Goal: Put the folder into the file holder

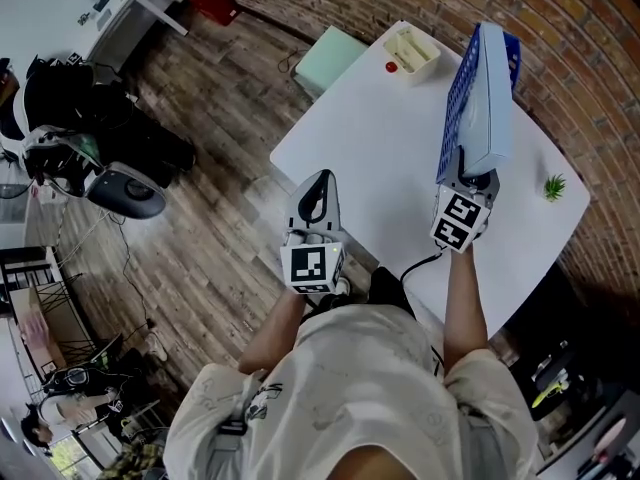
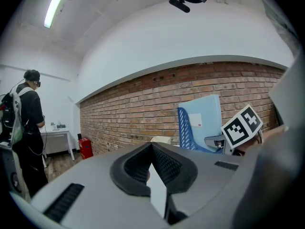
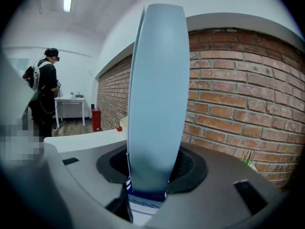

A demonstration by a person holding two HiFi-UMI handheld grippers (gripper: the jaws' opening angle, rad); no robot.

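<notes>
Two grippers: our R gripper clamps the folder, upright right against the blue file holder on the white table; L gripper pinched shut, empty, at table's near edge.

In the right gripper view, the pale blue plastic folder fills the middle of the frame and blocks the wall and table behind it. Its lower edge drops out of sight between the jaws of the right gripper. The dark blue, white-striped sliver below it is too little to name. In the head view that gripper covers the folder's near end, so how deep it sits against the blue perforated plastic file holder cannot be told. The small red round object on the white table (just left of the cream rectangular tray) is too small to identify. At the left edge of the left gripper view, a person in dark clothes is partly cut off by the dark rim.
</notes>
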